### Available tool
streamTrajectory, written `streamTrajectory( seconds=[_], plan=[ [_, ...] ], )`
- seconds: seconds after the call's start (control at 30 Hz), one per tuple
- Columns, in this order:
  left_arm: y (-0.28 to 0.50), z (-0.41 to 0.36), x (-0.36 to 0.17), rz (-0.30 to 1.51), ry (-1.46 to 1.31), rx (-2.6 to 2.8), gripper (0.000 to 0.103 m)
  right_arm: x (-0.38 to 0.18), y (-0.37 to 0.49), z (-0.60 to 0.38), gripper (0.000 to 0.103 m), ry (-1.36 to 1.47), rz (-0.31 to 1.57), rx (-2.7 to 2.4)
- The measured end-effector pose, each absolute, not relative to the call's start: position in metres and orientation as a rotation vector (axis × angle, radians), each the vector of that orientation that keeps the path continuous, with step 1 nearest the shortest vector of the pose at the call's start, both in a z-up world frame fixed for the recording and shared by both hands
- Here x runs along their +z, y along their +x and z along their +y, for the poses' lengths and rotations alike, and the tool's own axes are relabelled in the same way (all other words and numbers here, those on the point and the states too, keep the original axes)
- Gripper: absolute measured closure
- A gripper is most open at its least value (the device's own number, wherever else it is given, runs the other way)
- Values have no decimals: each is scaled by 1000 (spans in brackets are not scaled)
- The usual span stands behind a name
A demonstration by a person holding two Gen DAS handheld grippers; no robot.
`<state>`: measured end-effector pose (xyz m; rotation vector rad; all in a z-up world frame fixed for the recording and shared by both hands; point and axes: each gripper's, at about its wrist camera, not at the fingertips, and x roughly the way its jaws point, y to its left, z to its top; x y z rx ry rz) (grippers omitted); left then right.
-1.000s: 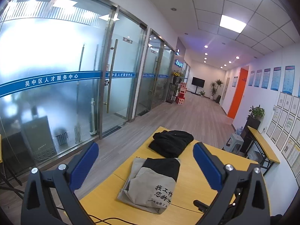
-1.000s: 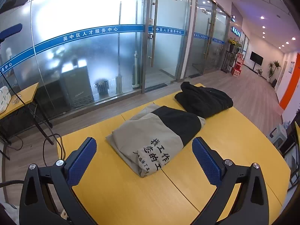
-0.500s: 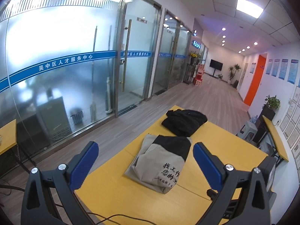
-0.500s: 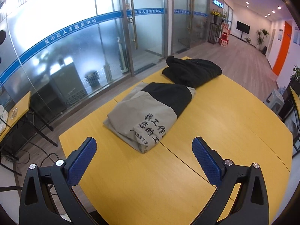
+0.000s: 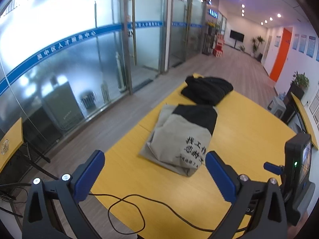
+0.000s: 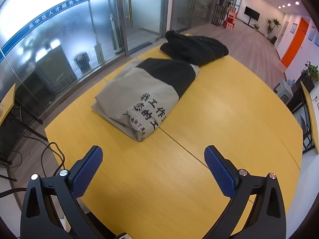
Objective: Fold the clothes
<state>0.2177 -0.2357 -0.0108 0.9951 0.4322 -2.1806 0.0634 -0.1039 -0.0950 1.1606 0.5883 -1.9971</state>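
Note:
A folded grey and black garment [image 5: 180, 137] with black printed characters lies on the yellow table [image 5: 239, 123]; it also shows in the right wrist view [image 6: 147, 91]. A folded black garment [image 5: 207, 89] lies just beyond it, touching its far end, and shows in the right wrist view [image 6: 196, 48]. My left gripper [image 5: 154, 172] is open and empty, above the table's near edge, short of the grey garment. My right gripper [image 6: 153, 168] is open and empty, above the table in front of the grey garment.
A black cable [image 5: 127, 205] loops over the table's near edge in the left wrist view. A black device with a screen [image 5: 299, 165] stands at the right. A glass wall [image 5: 79, 59] runs along the left. Another yellow desk [image 5: 12, 139] is at the far left.
Both grippers have tilted down and come closer to the table; the garments sit larger and lower in both views. The garments have not moved. Both grippers stay open.

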Motion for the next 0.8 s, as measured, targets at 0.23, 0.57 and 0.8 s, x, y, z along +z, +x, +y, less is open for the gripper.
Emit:
streamTrajectory(
  seconds=[0.23, 0.57, 0.8],
  plan=[
    [191, -246, -65, 422, 1136, -2150, 0, -115, 51, -110, 0, 1231, 617, -1989],
    [156, -266, -76, 370, 1181, -2222, 0, -122, 31, -125, 0, 1282, 641, -2007],
    [135, -290, -94, 373, 1241, -2250, 0, -134, 21, -144, 0, 1332, 658, -2013]
  ],
)
